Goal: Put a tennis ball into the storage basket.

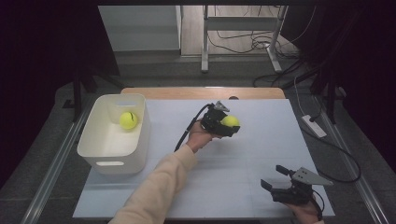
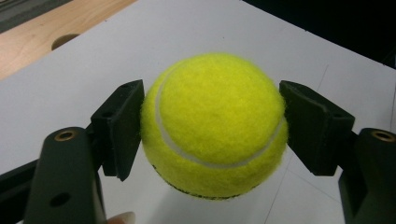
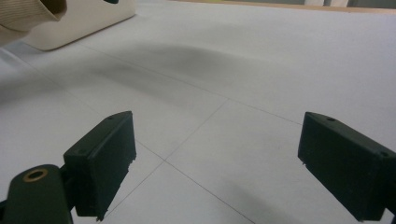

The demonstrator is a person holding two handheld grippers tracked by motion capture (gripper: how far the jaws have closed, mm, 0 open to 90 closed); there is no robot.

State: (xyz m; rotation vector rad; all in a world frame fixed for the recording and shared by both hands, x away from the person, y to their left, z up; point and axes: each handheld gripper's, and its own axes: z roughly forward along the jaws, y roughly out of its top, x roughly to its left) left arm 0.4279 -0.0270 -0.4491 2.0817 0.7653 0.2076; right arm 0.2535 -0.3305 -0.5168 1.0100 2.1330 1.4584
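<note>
Yellow ball [image 1: 230, 121] is sitting clamped in your left gripper [image 1: 223, 124] above the mat's [image 1: 224, 186] middle, one ball [image 1: 128, 120] is already lying in the bin [image 1: 112, 161], and your right gripper [image 1: 280, 183] is waiting wide open.

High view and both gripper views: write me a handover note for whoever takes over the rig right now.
Left gripper: shut on a tennis ball, one pad on each side, over the middle of the white mat.
Right gripper: open and holding nothing, at the near right corner of the mat.
White bin: at the left edge of the mat, with a second tennis ball lying inside.
Done: one ball is binned, the other is gripped.
Left: probably carry the gripped ball left to the bin and release it there.
</note>
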